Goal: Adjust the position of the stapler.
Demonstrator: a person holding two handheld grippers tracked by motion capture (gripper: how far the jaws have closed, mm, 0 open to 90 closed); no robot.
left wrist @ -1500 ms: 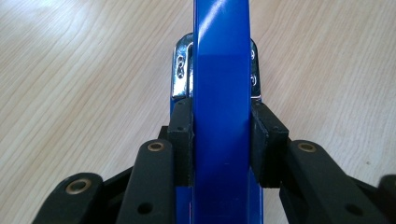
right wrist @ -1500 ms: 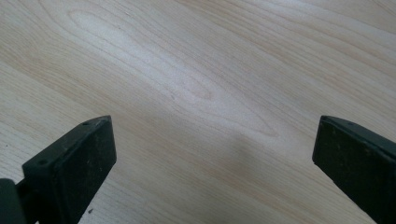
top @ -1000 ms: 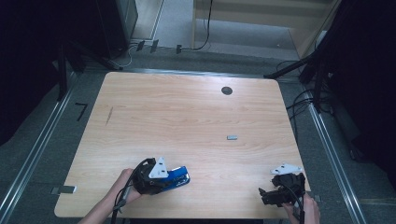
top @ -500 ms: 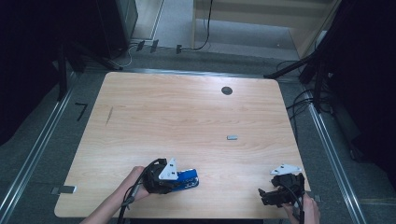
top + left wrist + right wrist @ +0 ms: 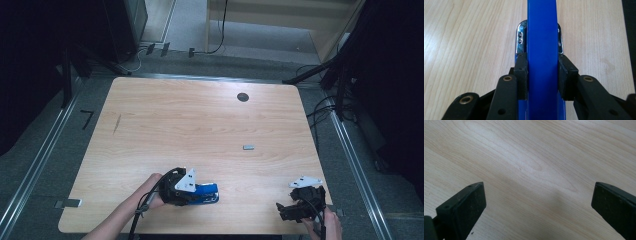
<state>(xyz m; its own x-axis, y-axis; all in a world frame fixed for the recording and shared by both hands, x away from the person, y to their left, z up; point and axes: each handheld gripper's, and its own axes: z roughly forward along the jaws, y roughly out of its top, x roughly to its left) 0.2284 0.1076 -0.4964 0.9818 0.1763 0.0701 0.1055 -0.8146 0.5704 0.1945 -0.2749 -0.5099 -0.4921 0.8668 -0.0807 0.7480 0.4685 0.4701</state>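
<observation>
While the left hand-held gripper (image 5: 202, 192) clamps the blue stapler (image 5: 541, 50) near the table (image 5: 200, 120) edge, the right (image 5: 287, 210) gapes.

1. the wooden table (image 5: 200, 125) lies under the camera, with dark floor around it.
2. the left gripper (image 5: 192, 189), near the table's 7 o'clock edge, clamps a blue stapler (image 5: 206, 192) that points toward 3 o'clock.
3. the right gripper (image 5: 292, 210) sits at the 5 o'clock corner, nothing in its jaws.
4. a small grey piece (image 5: 248, 147) lies at about 4 o'clock of the table's centre.
5. a dark round hole (image 5: 243, 97) sits toward 1 o'clock.
</observation>
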